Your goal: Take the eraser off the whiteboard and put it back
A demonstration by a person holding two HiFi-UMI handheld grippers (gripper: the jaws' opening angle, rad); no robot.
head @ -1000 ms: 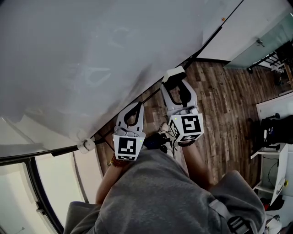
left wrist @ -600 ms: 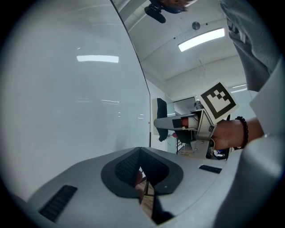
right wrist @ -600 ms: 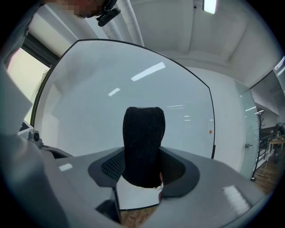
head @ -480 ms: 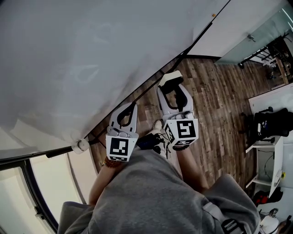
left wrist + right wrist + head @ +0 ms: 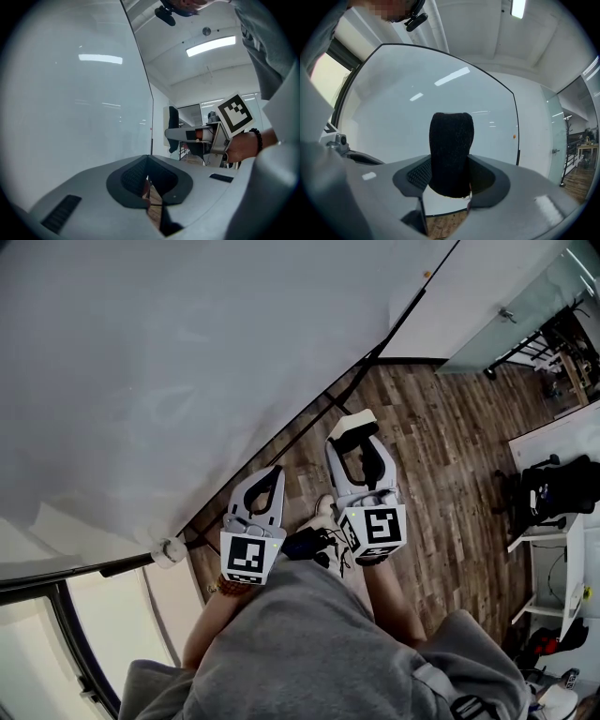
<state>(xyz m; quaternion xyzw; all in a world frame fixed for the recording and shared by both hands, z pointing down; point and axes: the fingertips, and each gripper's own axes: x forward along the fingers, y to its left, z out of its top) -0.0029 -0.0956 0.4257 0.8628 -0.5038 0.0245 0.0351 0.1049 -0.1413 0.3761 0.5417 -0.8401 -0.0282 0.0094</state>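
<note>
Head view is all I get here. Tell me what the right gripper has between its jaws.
Observer: The right gripper is shut on the eraser. Its own view shows the eraser's black felt side, standing up between the pads.
Operator: Now report the left jaws.
Observer: The left gripper is shut, tips together, with nothing between them. Only the floor shows through the slit below.
</note>
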